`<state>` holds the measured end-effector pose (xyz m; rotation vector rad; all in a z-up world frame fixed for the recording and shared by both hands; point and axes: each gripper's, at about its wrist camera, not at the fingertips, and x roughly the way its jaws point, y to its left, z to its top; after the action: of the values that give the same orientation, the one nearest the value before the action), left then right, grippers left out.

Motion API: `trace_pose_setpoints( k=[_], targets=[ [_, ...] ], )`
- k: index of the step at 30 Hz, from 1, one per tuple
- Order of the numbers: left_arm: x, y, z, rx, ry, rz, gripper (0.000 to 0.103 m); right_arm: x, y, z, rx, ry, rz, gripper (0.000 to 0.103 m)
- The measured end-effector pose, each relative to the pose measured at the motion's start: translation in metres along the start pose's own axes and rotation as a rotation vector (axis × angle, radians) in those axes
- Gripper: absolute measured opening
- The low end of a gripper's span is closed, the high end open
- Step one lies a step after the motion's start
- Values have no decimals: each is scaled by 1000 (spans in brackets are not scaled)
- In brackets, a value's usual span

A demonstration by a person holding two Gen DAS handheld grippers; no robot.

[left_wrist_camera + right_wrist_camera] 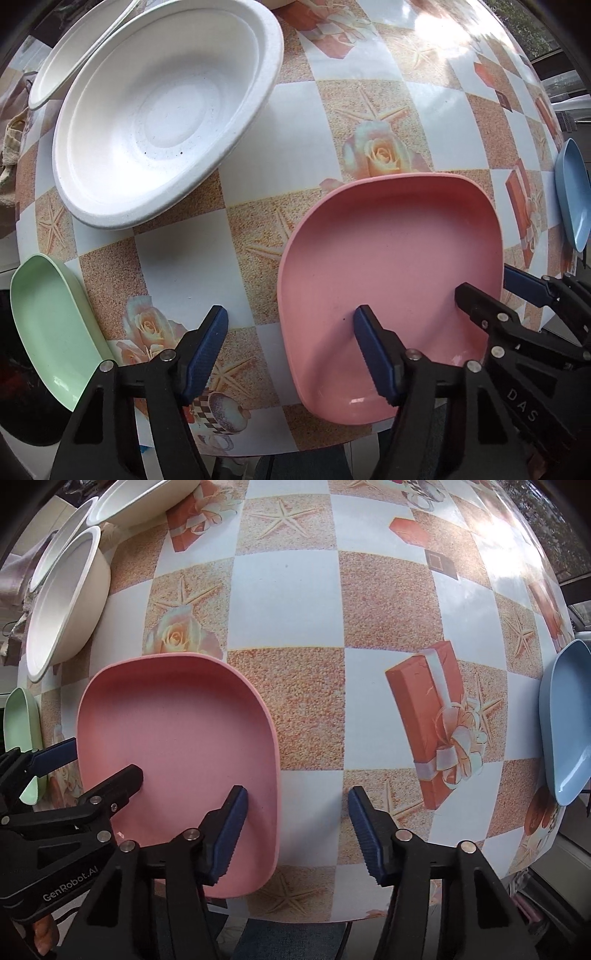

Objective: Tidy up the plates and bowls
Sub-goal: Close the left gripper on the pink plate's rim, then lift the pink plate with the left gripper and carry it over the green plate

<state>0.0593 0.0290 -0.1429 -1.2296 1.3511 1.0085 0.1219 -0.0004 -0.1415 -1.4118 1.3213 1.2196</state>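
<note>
2 grippers over pink plate (391,266): left gripper (291,354) jaws astride plate's left rim, right gripper (295,834) jaws astride right rim, neither pressing.

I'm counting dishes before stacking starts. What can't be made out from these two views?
- Blue plate: cut off by the right edge in both views.
- Green plate: partly hidden by the left tool, cropped in the right view.
- White bowls: the rear one is overlapped; the count is uncertain.
</note>
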Motion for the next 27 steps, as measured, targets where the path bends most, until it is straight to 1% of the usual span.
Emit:
trace_pose_setpoints(
  k=[1,2,3,4,6,9,13,15,18,21,27],
  targets=[
    [-2,-2,0,15,-3,3,62,-1,4,-2,-7,3,9,37],
    [-4,-5,0,31,-5,7,58,-1,7,-4,-14,10,19,36],
    [-6,-9,0,50,-8,13,49,-1,9,-7,-19,18,36,28],
    [-9,-14,-4,71,-10,16,35,-1,12,-9,-16,30,56,27],
    [-11,-16,-5,95,-9,34,35,0,16,-14,8,46,56,26],
    [-12,-9,-7,83,-5,18,34,0,21,-21,1,44,34,26],
    [-15,-5,-7,87,-9,19,34,2,26,-31,3,45,33,26],
    [-13,-5,-17,95,-12,17,34,2,26,-34,7,45,35,26],
    [-13,-7,-24,104,-9,14,34,7,20,-17,18,76,47,26],
    [-9,-17,-26,116,-5,26,34,10,20,-20,36,100,69,27],
    [-7,-9,-41,128,1,32,34,15,35,-27,-6,130,72,27]
  ],
)
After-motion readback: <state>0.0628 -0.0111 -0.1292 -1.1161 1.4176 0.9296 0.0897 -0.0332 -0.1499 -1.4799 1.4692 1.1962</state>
